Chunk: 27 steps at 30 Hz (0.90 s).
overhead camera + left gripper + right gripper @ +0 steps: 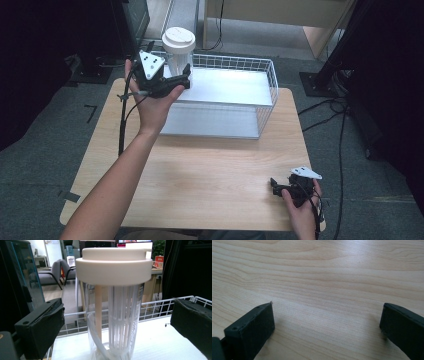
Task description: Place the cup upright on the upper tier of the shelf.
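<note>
- Nearest the high camera, at about 5 o'clock on the wooden table [210, 175], the right gripper [278, 188] rests in the person's hand; its own view shows the jaws spread wide over bare wood, holding nothing.
- Up at 11 o'clock, the left gripper [184, 75] is at the near-left corner of the white wire basket [270, 90], level with the clear bottle [178, 50].
- That bottle, with its broad cream lid [113, 263], stands upright in the basket's far-left corner (a ribbed insert and a pale straw show through the wall).
- From the left gripper view, the jaws stand wide apart on either side of the bottle, neither pad [46, 327] touching it.
- Judged step: the approach is about done and the grasp has not begun.
- Next move calls for closing squarely on the body below the lid, gently enough that the smooth wall neither slips nor tips against the basket wire.
</note>
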Tool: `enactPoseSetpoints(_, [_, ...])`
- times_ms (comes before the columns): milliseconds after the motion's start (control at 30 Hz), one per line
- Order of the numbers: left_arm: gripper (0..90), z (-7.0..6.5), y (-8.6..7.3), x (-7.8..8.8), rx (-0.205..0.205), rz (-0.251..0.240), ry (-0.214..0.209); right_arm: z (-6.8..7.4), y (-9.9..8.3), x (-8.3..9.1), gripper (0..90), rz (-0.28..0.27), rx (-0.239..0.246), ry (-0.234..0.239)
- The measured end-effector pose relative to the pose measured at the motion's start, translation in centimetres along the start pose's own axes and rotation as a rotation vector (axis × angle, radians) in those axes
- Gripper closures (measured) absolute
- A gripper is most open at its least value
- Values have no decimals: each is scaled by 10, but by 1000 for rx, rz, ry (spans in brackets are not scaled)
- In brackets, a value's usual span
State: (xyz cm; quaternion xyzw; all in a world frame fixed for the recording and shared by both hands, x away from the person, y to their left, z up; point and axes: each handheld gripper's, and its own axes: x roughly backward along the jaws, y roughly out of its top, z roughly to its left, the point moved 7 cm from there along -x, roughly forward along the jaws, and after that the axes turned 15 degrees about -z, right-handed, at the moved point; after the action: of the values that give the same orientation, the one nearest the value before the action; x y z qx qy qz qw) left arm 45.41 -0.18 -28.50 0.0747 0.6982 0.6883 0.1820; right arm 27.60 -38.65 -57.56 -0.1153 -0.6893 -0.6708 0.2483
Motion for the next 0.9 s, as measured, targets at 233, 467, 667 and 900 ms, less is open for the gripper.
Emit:
enactPoseSetpoints(233, [0,3,3,25,28,-32,-21,0,0,0,0,0,0,-1])
enactPoseSetpoints(467, [0,4,6,49,20,-60,-35,0,0,0,0,1,1,1])
enactPoseSetpoints(667, [0,4,-5,66,0,-65,-38,0,0,0,0,0,1,0])
enactPoseSetpoints(900, [0,11,-15,81,-3,-73,-16,0,0,0,0,1,1,0])
